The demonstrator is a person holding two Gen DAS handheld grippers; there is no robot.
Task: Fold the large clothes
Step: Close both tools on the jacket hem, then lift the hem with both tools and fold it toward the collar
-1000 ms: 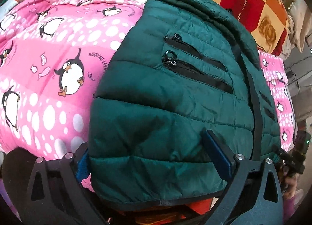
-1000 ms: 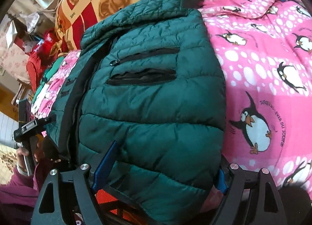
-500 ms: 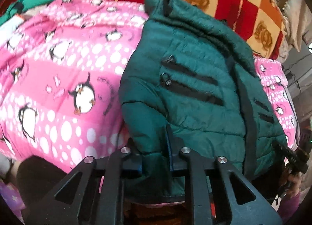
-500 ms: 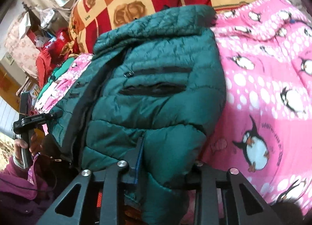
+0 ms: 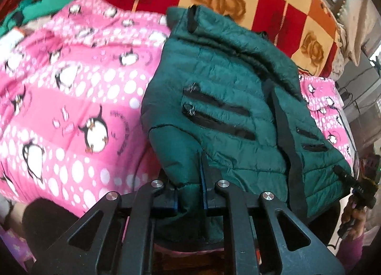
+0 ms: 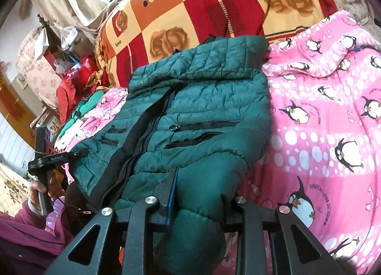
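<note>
Two fisheye views look forward from low and close at the near edge of a bed (each from its own gripper), left view facing up-right, right view up-left. Both share the green jacket (image 5: 221, 98) (image 6: 197, 117) and the pink penguin blanket (image 5: 71, 98) (image 6: 328, 132).

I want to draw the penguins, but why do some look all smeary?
In the left wrist view the pink penguin-print blanket is motion-blurred, worst at upper left, while the green quilted puffer jacket looks sharper. In the right wrist view the blanket is crisp, its lettering readable. Both fisheye views bend the edges.
</note>
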